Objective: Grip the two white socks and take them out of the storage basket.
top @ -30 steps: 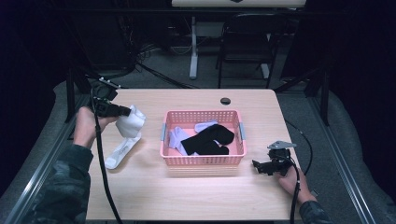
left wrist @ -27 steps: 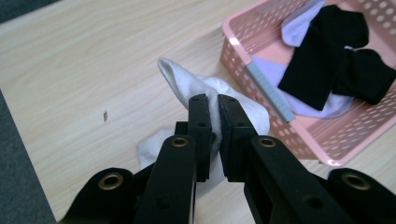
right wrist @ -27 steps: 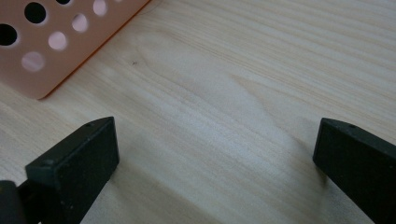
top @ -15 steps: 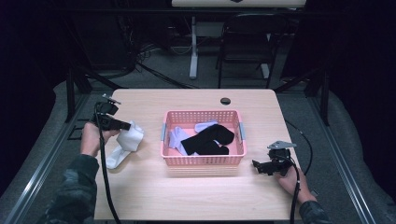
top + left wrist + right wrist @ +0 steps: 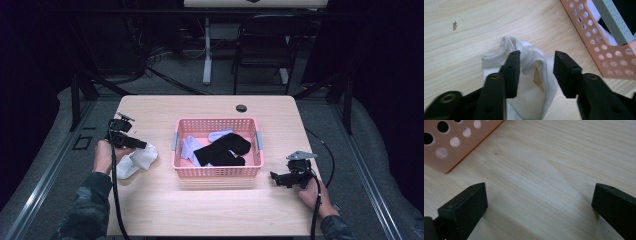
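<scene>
A: Starting at the left of the high view, what does the left hand-held black two-jaw gripper [image 5: 141,145] show?

B: It lies low over the light wooden table [image 5: 200,210], its tips at the crumpled white cotton sock [image 5: 136,161] that rests on the tabletop just left of the pink perforated plastic basket [image 5: 216,171]. In the left gripper view the same gripper [image 5: 536,73] has its jaws partly apart; they have just been opening. A ridge of the white sock [image 5: 529,82] stands between them, touching the left pad or nearly so and clear of the right pad, so nothing is clamped.

A: Where exactly does the sock lie?

B: Flat on the table, apart from the basket wall [image 5: 599,42], with its open cuff turned toward the camera.

A: And the middle of the scene?

B: The basket holds a black sock [image 5: 222,150] lying across pale fabric [image 5: 189,147]; grey handles sit on its short ends.

A: The right side?

B: The right hand-held black gripper [image 5: 275,177] rests near the table's front right, just beside the basket's right front corner and pointing toward it. In the right gripper view this gripper [image 5: 539,202] has its jaws spread wide over bare wood, with nothing between them; the basket's corner [image 5: 451,147] shows at upper left.
</scene>
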### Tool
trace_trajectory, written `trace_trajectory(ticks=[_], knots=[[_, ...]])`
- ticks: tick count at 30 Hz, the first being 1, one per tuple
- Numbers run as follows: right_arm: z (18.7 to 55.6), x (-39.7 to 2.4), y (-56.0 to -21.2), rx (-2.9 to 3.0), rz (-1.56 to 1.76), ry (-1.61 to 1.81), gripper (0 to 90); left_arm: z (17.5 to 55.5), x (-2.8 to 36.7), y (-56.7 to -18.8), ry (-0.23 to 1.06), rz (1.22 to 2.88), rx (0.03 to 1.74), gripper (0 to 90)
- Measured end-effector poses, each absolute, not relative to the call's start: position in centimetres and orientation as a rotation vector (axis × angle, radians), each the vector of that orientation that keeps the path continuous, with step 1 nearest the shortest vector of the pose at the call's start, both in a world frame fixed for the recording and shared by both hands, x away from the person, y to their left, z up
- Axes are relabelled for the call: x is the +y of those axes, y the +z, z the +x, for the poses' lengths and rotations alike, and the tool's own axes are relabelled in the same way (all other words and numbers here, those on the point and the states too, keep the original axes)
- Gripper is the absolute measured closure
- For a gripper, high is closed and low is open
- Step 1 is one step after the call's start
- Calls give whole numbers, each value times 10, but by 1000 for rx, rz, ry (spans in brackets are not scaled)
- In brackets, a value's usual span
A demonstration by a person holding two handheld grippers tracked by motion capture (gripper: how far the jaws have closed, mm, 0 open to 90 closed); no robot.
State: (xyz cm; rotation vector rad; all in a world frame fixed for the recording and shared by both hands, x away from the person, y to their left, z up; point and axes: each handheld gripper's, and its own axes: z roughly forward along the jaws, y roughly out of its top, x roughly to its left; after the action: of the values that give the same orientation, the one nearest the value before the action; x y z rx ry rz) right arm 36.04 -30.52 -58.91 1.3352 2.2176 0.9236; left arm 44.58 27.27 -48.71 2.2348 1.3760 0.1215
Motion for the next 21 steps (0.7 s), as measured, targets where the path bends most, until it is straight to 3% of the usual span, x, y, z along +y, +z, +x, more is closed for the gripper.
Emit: trace_trajectory(ticks=[2,9,21], knots=[[360,-305,-589,2217,1335,924,0,443,274,-486,134,2227,1380,517],[360,-305,-589,2218,1335,923,0,431,280,-477,200,2187,1396,226],[360,-305,-589,2216,1334,925,0,382,290,-466,332,2110,1395,108]])
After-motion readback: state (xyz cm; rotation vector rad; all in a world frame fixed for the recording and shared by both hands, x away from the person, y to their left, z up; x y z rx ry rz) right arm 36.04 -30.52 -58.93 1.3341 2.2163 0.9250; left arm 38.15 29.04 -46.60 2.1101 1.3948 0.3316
